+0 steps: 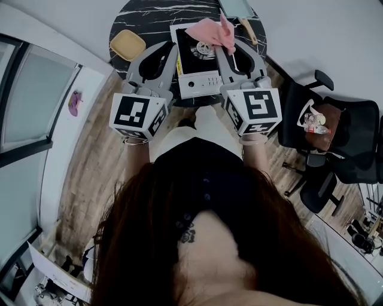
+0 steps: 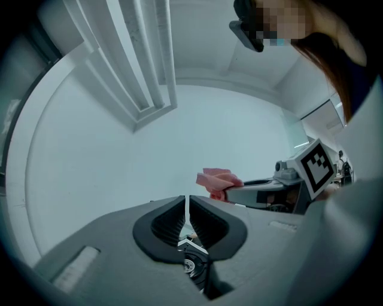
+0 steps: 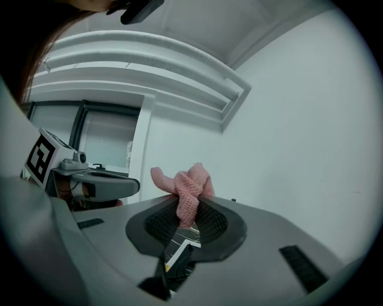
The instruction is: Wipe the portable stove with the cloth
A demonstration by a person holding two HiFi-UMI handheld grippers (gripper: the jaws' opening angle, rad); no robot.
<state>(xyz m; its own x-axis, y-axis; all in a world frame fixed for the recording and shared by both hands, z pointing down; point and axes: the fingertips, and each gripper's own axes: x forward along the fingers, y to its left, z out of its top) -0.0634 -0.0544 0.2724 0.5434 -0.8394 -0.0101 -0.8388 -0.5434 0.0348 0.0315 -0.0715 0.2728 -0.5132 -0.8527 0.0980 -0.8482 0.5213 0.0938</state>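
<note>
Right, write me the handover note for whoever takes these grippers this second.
Left gripper: jaws together, empty, at the left edge of the portable stove.
Right gripper: shut on the pink cloth, held over the stove's burner; contact cannot be told.
The stove sits on the round black table.
Done: cloth is gripped.
Left: wipe the stove top; no wiping can be confirmed yet.

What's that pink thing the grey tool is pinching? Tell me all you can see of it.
It is a pink knitted cloth, soft and crumpled into a bunch. The right gripper has its jaws shut on a fold of it, and the rest puffs out past the jaw tips. In the head view it hangs over the white portable stove; whether it touches the stove cannot be told.
</note>
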